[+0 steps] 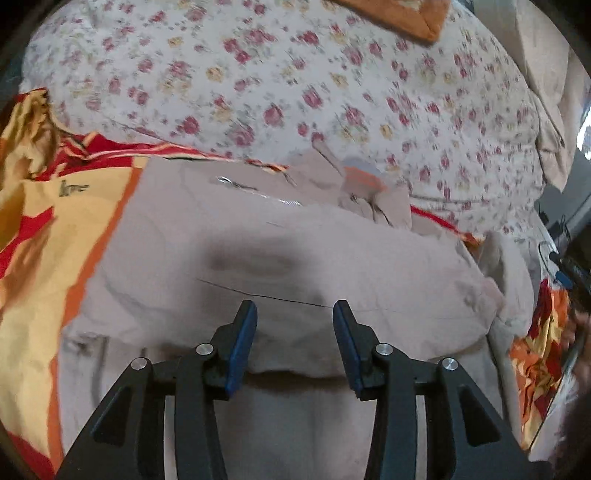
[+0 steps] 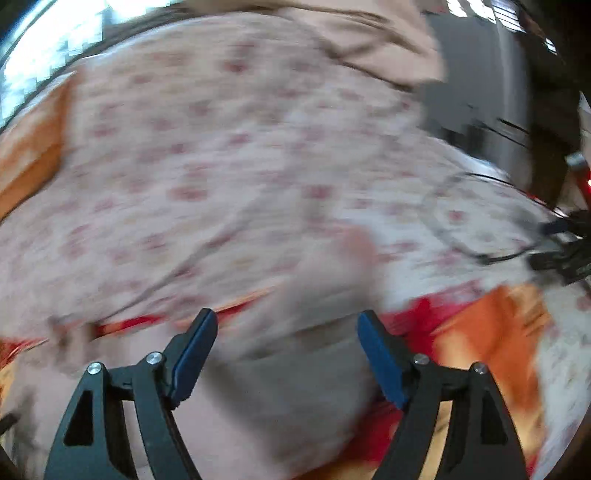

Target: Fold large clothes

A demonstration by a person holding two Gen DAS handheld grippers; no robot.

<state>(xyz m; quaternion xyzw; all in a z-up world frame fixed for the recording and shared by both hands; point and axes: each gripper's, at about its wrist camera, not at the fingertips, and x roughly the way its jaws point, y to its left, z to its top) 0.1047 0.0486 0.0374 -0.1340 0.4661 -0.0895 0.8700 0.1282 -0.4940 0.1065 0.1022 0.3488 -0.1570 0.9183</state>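
Note:
A large beige garment (image 1: 280,254) lies partly folded on a bed, with a zipper and an orange-grey tag (image 1: 360,175) near its far edge. My left gripper (image 1: 294,308) is open just above the garment's folded middle, holding nothing. In the right wrist view, which is motion-blurred, the same beige garment (image 2: 280,391) lies under my right gripper (image 2: 287,317), which is open wide and empty.
A white floral bedsheet (image 1: 295,81) covers the bed beyond the garment. A red, yellow and orange cloth (image 1: 40,221) lies under the garment at left and right. Black cables and devices (image 2: 561,243) sit at the right edge. An orange cushion (image 1: 402,16) lies at the far end.

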